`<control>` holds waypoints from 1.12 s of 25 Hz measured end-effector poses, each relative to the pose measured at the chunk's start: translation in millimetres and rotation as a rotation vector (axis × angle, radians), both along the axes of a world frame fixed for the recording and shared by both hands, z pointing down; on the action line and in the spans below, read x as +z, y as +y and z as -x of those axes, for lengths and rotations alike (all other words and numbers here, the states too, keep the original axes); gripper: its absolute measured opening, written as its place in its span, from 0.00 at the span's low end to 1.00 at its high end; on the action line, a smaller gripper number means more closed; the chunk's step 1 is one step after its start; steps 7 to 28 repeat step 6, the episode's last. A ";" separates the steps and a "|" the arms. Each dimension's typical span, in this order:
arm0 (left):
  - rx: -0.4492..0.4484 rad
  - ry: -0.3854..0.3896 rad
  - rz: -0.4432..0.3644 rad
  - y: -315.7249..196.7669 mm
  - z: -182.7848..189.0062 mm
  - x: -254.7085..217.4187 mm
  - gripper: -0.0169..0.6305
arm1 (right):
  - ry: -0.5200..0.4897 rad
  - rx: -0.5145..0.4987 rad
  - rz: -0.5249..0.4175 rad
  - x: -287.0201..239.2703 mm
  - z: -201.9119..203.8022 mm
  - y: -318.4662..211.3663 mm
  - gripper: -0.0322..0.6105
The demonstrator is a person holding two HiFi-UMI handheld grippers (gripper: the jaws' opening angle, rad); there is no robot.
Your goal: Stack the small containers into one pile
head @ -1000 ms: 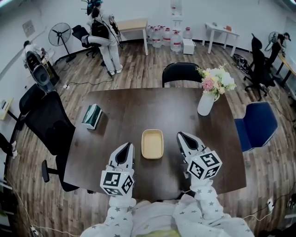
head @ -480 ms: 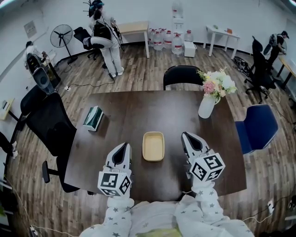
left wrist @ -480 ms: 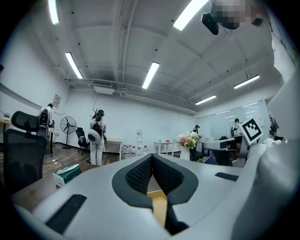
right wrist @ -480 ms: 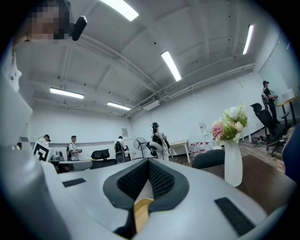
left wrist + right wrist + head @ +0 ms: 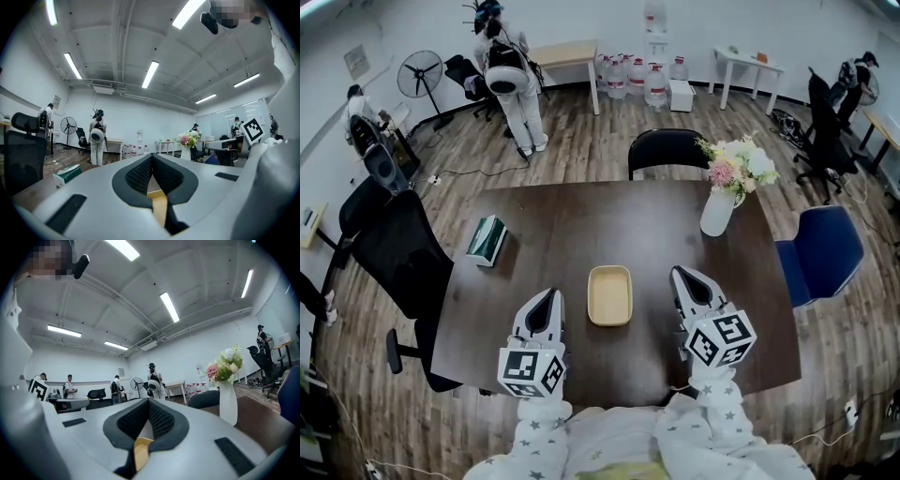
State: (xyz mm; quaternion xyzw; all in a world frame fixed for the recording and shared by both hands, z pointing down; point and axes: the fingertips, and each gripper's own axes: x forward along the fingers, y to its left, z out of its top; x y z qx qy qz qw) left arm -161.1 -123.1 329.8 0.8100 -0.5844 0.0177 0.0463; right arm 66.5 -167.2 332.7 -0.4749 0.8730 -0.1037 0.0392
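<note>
A tan rectangular container [image 5: 609, 293] sits open side up near the middle of the dark table [image 5: 572, 220]; whether others are nested inside it I cannot tell. My left gripper [image 5: 547, 296] hovers to its left, jaws shut, and holds nothing. My right gripper [image 5: 684, 275] hovers to its right, also shut with nothing in it. Both point level, away from me. In the left gripper view the left gripper [image 5: 152, 159] has its pads together, with a tan patch [image 5: 158, 206] below them. The right gripper view shows the right gripper [image 5: 149, 403] closed the same way.
A green tissue box [image 5: 487, 236] lies at the table's left side. A white vase of flowers [image 5: 718, 208] stands at the back right. A black chair [image 5: 667, 148] is behind the table, a blue chair [image 5: 818, 253] to the right, an office chair [image 5: 398, 253] to the left. People stand far back.
</note>
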 end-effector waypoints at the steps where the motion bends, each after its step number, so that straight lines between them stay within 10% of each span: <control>1: 0.001 0.001 0.001 -0.2 0.0 0.6 0.06 | 0.001 0.002 0.001 0.6 -0.6 -0.2 0.08; 28: 0.004 0.006 0.016 1.9 0.2 5.7 0.06 | 0.000 0.014 0.015 3.3 -2.7 1.1 0.08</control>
